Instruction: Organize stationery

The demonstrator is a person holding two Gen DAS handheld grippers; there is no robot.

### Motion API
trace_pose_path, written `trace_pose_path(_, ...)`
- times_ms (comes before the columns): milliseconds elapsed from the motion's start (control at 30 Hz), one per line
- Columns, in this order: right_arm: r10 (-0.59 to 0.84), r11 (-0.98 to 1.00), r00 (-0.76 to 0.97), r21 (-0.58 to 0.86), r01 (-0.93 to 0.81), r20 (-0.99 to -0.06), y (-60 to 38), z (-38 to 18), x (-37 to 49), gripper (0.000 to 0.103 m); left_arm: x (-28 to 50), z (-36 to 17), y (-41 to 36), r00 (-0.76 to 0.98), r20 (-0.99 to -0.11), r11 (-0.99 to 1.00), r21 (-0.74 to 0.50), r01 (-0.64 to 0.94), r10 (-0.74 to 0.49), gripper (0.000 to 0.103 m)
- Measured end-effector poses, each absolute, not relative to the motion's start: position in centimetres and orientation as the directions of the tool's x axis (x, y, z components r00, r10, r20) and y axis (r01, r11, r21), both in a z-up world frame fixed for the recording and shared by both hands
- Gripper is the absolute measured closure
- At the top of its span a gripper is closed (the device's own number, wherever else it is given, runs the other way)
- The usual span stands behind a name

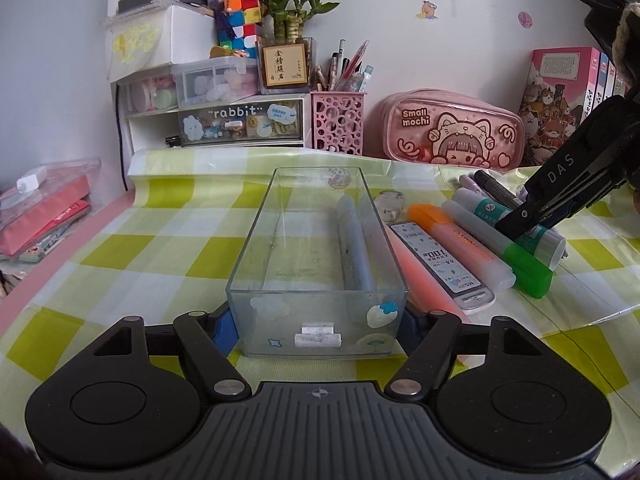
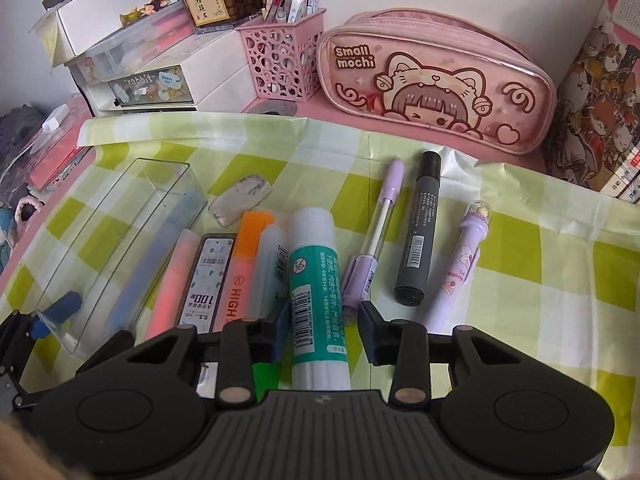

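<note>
The right gripper (image 2: 323,326) straddles the glue stick (image 2: 318,292) with jaws wide, not yet touching this light, stiff, slick tube, best pinched mid-barrel, while the left gripper (image 1: 316,330) clamps the near end of the clear tray (image 1: 256,240) beside it.

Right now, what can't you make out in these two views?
- Glue stick: lower end hidden under the right gripper, right wrist view.
- Clear tray: left jaws' contact hidden behind its walls, left wrist view.
- Books: cut off by the right edge.
</note>
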State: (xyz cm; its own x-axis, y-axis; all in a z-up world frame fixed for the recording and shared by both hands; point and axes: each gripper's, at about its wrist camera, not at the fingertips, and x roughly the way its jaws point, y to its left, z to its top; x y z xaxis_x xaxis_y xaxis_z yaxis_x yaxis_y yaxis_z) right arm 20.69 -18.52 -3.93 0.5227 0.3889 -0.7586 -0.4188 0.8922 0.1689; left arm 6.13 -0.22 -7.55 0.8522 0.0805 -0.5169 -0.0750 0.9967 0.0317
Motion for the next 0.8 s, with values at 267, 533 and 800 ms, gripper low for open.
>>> trace_pose_path(267,0.462,0.881,0.475,0.326,-0.343,-0.749,-19.8,-4.6,20.9,0.094,5.4,-7.6,-0.7,0.861,-0.5,0.995,0.064,-0.072,0.094,0.031)
trace_pose_path(533,0.461,0.882,0.505,0.313,-0.352,-0.73,-19.6,-4.7,20.3,0.094,5.0,-7.4,-2.8,0.901,-0.399,0.932,0.362,-0.014,0.169,0.031)
trace_pose_path(800,0.528,0.849,0.508,0.411,-0.332,-0.68,-21.5,-5.3,20.2,0.093,2.3,-11.7,-5.7,0.989,-0.148,-0.066,0.987,0.146,-0.029,0.031)
